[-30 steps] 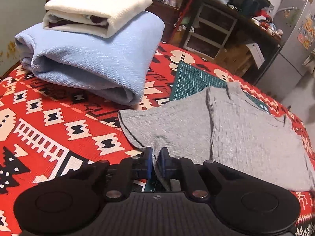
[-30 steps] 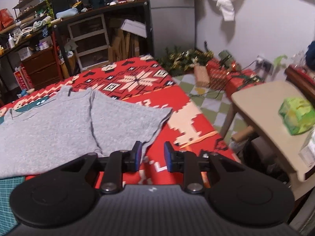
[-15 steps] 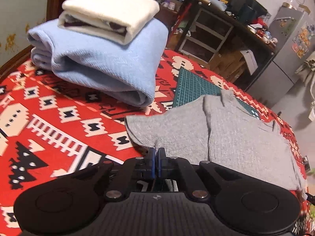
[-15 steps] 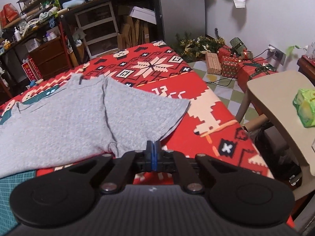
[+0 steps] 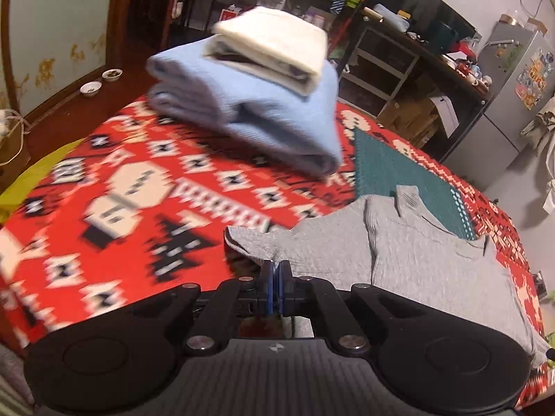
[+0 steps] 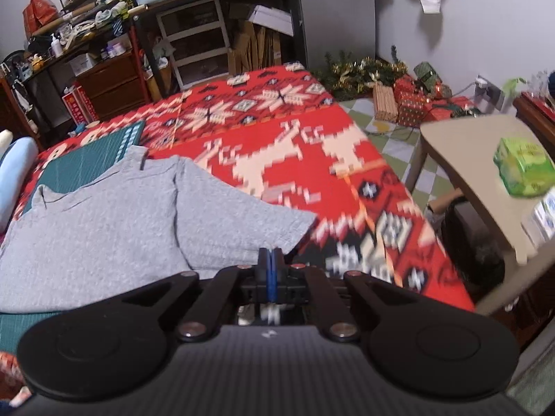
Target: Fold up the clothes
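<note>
Grey shirt (image 5: 409,260) lies lower right in the left wrist view, its hem pinched in the left gripper's (image 5: 276,270) clenched jaws. In the right wrist view it (image 6: 114,222) spreads left, the right gripper (image 6: 270,260) clamped on its edge.
</note>
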Tool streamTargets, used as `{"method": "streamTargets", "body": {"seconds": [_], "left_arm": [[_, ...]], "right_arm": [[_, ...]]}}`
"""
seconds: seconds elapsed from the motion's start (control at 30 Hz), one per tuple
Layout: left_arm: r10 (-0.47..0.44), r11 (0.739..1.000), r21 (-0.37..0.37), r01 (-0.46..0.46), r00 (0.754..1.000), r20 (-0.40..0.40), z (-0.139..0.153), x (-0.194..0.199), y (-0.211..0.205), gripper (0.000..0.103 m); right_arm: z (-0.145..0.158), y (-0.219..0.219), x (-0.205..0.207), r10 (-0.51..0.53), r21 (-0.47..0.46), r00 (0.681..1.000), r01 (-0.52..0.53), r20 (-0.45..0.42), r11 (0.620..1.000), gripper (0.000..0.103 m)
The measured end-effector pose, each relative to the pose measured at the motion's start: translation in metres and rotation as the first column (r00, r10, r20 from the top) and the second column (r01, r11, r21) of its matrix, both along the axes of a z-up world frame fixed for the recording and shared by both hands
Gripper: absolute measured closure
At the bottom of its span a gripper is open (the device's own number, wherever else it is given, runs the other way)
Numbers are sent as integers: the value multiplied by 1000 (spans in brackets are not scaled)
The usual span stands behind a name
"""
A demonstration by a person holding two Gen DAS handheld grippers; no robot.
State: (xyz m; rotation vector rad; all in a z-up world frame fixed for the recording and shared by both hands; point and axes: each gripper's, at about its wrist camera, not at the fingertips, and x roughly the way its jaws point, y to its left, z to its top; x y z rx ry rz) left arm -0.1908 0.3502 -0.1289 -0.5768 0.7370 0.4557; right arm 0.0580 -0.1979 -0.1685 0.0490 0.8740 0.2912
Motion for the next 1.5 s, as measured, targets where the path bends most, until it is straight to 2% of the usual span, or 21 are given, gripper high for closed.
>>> {"method": "streamTargets", "body": {"seconds": [0.17, 0.3, 0.4, 0.47, 0.57, 0.63, 0.7, 0.73, 0.77, 0.87, 1.0, 1.13, 1.17, 1.23, 1.27, 1.3, 1.4, 1.5], "left_arm": [[-11, 1000, 11, 11, 1000, -29, -8, -35, 6, 100], [-31, 999, -19, 30, 998, -46, -24, -41, 6, 99], [-40, 999, 29, 42, 996, -80, -25, -39, 2, 96], [-38, 998, 53, 42, 997, -70, -20, -42, 4, 95], [-28, 997, 77, 32, 999, -47, -13, -43, 11, 84], [-35, 992, 122, 40, 998, -48, -10, -36, 15, 82], [-68, 979, 188, 77, 996, -51, -10, -24, 17, 70], [-72, 974, 210, 85, 995, -68, -13, -18, 18, 67], [-72, 969, 230, 90, 994, -87, -16, -12, 20, 67], [-79, 970, 224, 100, 992, -102, -23, -1, 27, 67], [-81, 966, 233, 110, 988, -130, -31, 4, 29, 68], [-104, 958, 251, 136, 985, -137, -35, 4, 25, 80], [-110, 956, 257, 143, 984, -137, -35, 4, 24, 92], [-126, 949, 273, 161, 982, -141, -35, 4, 19, 97], [-130, 943, 287, 168, 981, -147, -35, 5, 17, 98], [-133, 938, 301, 175, 979, -153, -35, 5, 15, 98], [-100, 922, 356, 151, 982, -159, -31, 3, 14, 99], [-59, 936, 337, 98, 990, -124, -23, -2, 26, 99]], "right_arm": [[-7, -4, -43, 35, -10, 999, -36, -35, 999, 103], [-18, -3, -56, 43, -19, 997, -44, -57, 999, 102], [-17, -4, -59, 36, -23, 998, -38, -52, 999, 98], [-14, -9, -60, 26, -17, 999, -26, -43, 1000, 97], [-7, -18, -55, 8, -2, 1000, -8, -12, 1000, 91], [0, -23, -51, -3, 6, 1000, 3, 20, 1000, 87], [4, -25, -44, -13, -1, 999, 13, 47, 1000, 78], [5, -24, -38, -15, -9, 998, 15, 58, 1000, 77], [6, -23, -33, -16, -20, 997, 18, 70, 1000, 76], [3, -22, -19, -21, -59, 994, 28, 109, 998, 72], [-8, -27, 0, -51, -40, 993, 56, 106, 998, 68], [-21, -24, 14, -17, -30, 996, 20, 84, 999, 66], [-24, -21, 16, -2, -34, 997, 4, 76, 999, 66], [-32, -15, 19, 17, -48, 998, -14, 65, 999, 66], [-35, -12, 20, 21, -54, 998, -18, 61, 998, 72], [-38, -10, 20, 20, -57, 998, -16, 58, 998, 100], [-40, -6, 20, 1, -87, 998, 5, 68, 996, 103], [-34, -14, 23, -38, -98, 995, 47, 94, 994, 103]]}}
